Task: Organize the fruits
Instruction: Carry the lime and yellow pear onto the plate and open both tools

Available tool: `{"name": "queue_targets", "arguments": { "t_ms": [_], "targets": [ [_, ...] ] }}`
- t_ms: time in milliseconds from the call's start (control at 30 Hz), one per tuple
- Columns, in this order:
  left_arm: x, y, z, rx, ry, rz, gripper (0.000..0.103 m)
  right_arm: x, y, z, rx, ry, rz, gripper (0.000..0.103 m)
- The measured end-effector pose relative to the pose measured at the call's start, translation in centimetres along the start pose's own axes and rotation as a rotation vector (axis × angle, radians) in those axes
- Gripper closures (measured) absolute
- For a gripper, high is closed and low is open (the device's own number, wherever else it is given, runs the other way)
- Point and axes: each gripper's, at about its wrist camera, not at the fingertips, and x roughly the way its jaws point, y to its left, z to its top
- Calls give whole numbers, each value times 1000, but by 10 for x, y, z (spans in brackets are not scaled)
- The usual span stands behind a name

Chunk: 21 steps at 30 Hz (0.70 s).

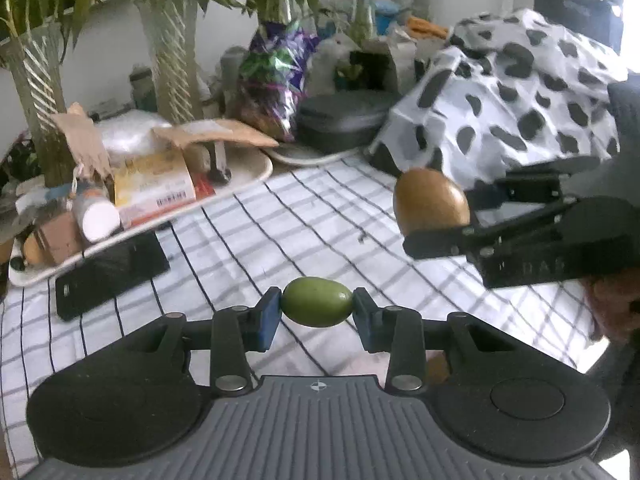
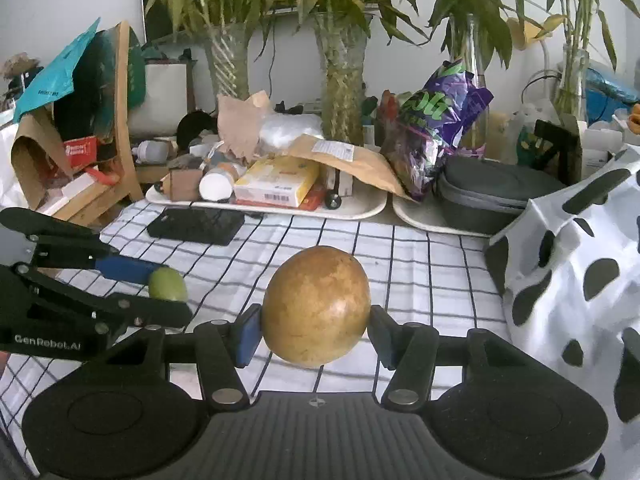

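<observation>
Both grippers are held level above the checked cloth. The left gripper is clamped on a small green fruit, pinched between its 2 blue pads. The right gripper is closed around a larger brown fruit. Bare cloth lies ahead, bounded by cluttered trays behind and a spotted cover at right.

Small green oval fruit between my left gripper pads, above checked tablecloth; large brown round fruit in my right gripper, to its right; cluttered white tray behind.
</observation>
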Motion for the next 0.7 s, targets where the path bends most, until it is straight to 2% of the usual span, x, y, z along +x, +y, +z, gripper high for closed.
{"name": "queue_targets", "arguments": {
  "t_ms": [200,467,533,567,600,700],
  "targets": [
    [-5,-6,-18,-32,79,-20,66,-20,8,-13,10,8,2,45],
    [-2,-3,-31,-131,165,-89,64,-39,19,-28,6,29,17,45],
    [-3,-3,-32,-149,158,-90,53,-42,21,-32,5,36,24,45],
    [-4,-3,-32,-158,151,-83,40,-44,22,-34,2,40,29,45],
    [-7,-3,-32,-166,138,-72,36,-45,23,-35,0,45,35,45],
    [-16,-2,-32,-190,104,-58,36,-49,26,-42,-7,69,54,45]
  ]
}}
